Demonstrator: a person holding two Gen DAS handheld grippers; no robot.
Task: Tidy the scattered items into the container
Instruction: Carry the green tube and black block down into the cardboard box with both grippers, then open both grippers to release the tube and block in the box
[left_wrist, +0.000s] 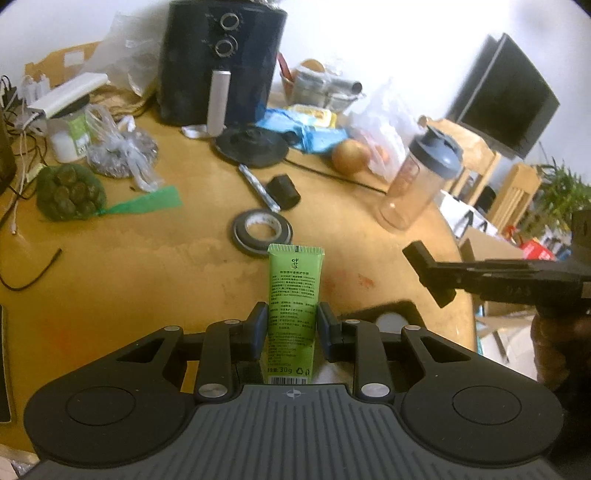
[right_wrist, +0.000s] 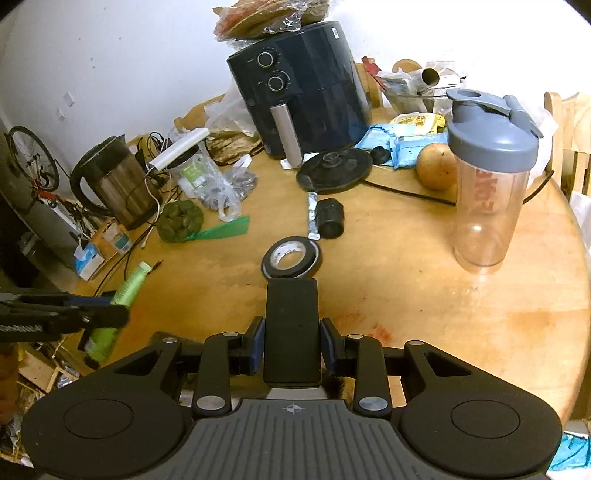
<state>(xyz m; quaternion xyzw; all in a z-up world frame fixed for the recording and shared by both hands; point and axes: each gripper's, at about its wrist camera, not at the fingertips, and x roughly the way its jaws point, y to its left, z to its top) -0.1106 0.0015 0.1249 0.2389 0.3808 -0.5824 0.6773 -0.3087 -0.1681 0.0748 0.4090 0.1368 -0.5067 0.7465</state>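
My left gripper is shut on a green tube, which stands up between the pads above the round wooden table. In the right wrist view the same tube shows at the left, clamped in the left gripper. My right gripper is shut on a flat black rectangular box. From the left wrist view the right gripper comes in from the right edge. A dark tray-like thing with a white round object in it lies just under the grippers, mostly hidden.
Beyond the grippers lie a black tape roll, a small black cylinder and a silver stick. A shaker bottle stands at the right. An air fryer, a kettle and bags crowd the back.
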